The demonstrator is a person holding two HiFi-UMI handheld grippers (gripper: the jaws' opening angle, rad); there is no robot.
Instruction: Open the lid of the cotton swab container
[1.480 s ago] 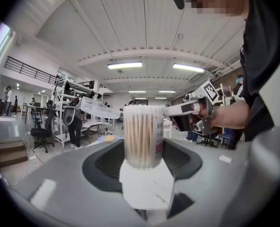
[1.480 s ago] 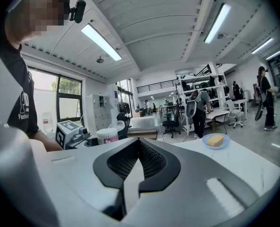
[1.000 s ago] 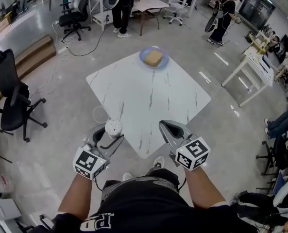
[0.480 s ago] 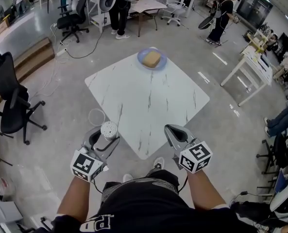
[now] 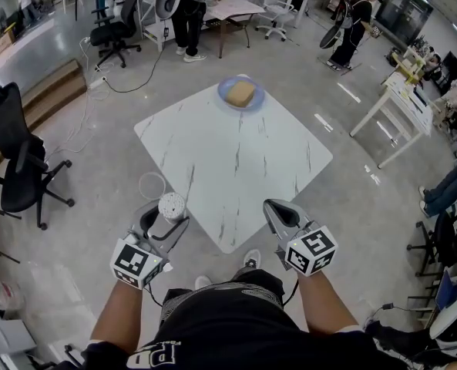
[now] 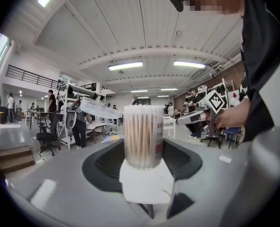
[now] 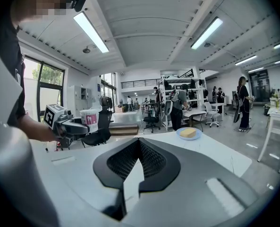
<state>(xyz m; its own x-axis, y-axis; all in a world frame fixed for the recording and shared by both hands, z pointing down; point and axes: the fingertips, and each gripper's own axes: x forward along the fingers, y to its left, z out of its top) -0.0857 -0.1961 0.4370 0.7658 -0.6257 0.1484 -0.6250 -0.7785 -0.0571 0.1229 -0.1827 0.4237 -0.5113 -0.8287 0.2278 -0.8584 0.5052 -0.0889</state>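
My left gripper [image 5: 165, 216] is shut on the cotton swab container [image 5: 171, 205], a clear round tub packed with upright swabs, and holds it just off the white table's near left edge. In the left gripper view the container [image 6: 143, 136] stands upright between the jaws of my left gripper [image 6: 142, 156], its top showing swab tips. My right gripper [image 5: 279, 211] hangs shut and empty over the near table corner, apart from the container. The right gripper view shows my right gripper [image 7: 139, 144] with its jaws pressed together, and the container [image 7: 89, 119] off to its left.
A white marble-patterned table [image 5: 236, 156] carries a blue plate [image 5: 241, 93] with a yellow block at its far corner. A clear round ring [image 5: 152, 185] shows on the floor beside the table's left edge. Black office chairs [image 5: 16, 164] stand at the left; people and desks are farther back.
Left gripper and container have drifted slightly left, away from the table edge. The right gripper has shifted a little right and stays shut.
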